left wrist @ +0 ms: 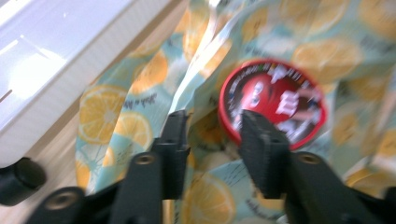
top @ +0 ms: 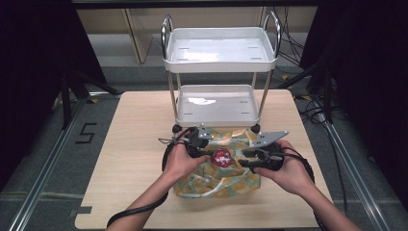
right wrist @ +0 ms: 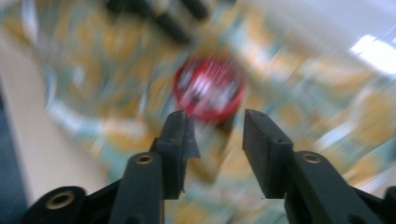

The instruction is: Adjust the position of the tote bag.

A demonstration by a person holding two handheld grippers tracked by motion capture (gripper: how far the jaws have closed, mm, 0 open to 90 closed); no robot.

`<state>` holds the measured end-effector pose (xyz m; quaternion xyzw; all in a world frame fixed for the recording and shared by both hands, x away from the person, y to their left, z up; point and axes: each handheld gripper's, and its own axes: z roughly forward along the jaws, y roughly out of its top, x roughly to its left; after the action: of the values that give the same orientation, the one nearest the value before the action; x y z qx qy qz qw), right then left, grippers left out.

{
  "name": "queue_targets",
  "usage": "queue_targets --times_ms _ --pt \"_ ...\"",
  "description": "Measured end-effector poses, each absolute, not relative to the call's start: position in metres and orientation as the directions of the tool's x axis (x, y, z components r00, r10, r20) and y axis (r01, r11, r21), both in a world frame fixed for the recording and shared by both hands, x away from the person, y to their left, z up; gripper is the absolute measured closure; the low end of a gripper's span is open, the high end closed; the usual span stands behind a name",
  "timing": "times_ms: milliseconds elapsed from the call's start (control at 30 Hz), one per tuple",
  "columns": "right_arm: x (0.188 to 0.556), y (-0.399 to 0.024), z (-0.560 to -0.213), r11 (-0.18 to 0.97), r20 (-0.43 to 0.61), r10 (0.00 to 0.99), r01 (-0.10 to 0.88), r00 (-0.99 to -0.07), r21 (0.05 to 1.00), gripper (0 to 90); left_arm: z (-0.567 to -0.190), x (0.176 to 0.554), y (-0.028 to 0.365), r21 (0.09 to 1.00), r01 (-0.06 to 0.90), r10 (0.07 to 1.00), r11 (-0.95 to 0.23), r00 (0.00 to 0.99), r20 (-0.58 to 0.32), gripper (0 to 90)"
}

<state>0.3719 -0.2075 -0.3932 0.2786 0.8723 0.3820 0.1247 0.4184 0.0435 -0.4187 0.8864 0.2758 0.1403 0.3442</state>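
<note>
A cloth bag printed with lemon slices lies on the wooden table in front of the cart. A round red tin rests on top of it. My left gripper sits just left of the tin and my right gripper just right of it, each held in a hand. In the left gripper view the jaws stand apart over the lemon cloth, with the tin just beyond the right jaw. The right gripper view is blurred; its jaws are apart, with the tin ahead of them.
A white two-shelf cart with chrome handles stands on the far half of the table, its wheels touching the bag's far edge. A cart wheel and lower shelf show beside the cloth. Cables trail off both grippers.
</note>
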Motion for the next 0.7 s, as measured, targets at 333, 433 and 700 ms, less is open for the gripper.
queue_targets --times_ms 333,433,700 --pt "0.394 -0.224 -0.396 0.424 -0.025 0.649 0.335 -0.76 0.841 57.6 -0.417 0.406 0.037 0.715 0.395 0.564 -0.577 0.826 -0.001 40.1" --pt "0.396 -0.229 -0.404 0.404 -0.007 0.669 0.355 -0.743 0.843 59.9 -0.409 0.401 0.037 0.735 0.387 0.576 -0.557 0.817 0.006 39.4" --pt "0.399 -0.255 -0.405 0.317 0.015 0.753 0.383 -0.658 0.868 60.1 -0.412 0.398 0.033 0.731 0.403 0.594 -0.551 0.805 0.004 38.3"
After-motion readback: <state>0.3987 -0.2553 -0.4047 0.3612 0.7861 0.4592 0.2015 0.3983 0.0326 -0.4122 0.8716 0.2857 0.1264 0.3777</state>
